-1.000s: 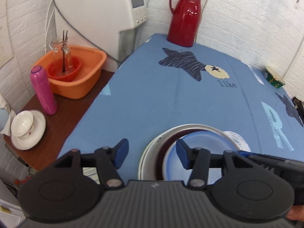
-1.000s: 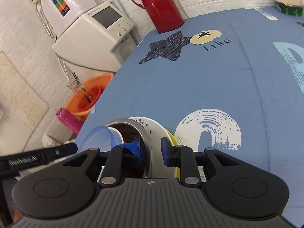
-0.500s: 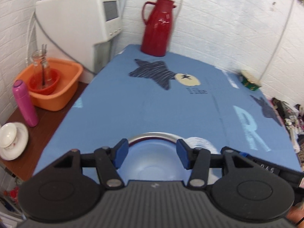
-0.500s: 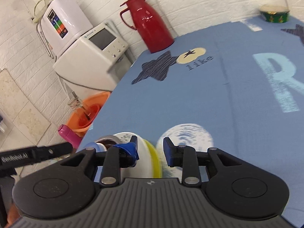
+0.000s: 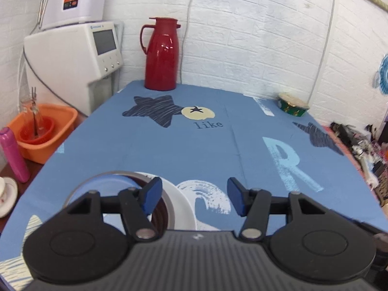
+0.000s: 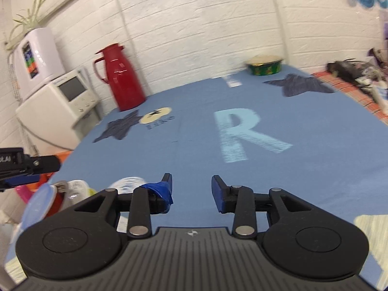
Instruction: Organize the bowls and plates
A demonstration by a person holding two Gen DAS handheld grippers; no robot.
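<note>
A stack of dishes sits at the near left of the blue table: a blue bowl (image 5: 114, 184) nested in a dark red bowl (image 5: 161, 214), with a white plate (image 5: 181, 206) under them. My left gripper (image 5: 192, 195) is open and empty, just above and right of the stack. In the right wrist view the stack (image 6: 52, 196) is at the lower left, blurred, with a yellow rim showing. My right gripper (image 6: 191, 185) is open and empty, over bare cloth to the right of the stack.
A red thermos jug (image 5: 161, 53) stands at the table's far edge, a green patterned bowl (image 5: 292, 104) at the far right. Left of the table are a white appliance (image 5: 72, 58), an orange basin (image 5: 46, 131), a pink bottle (image 5: 13, 155) and a white cup on a saucer (image 5: 4, 196).
Both grippers have lifted and swung right, away from the stack. The right gripper's jaws have opened wider and no longer straddle the plate rim.
</note>
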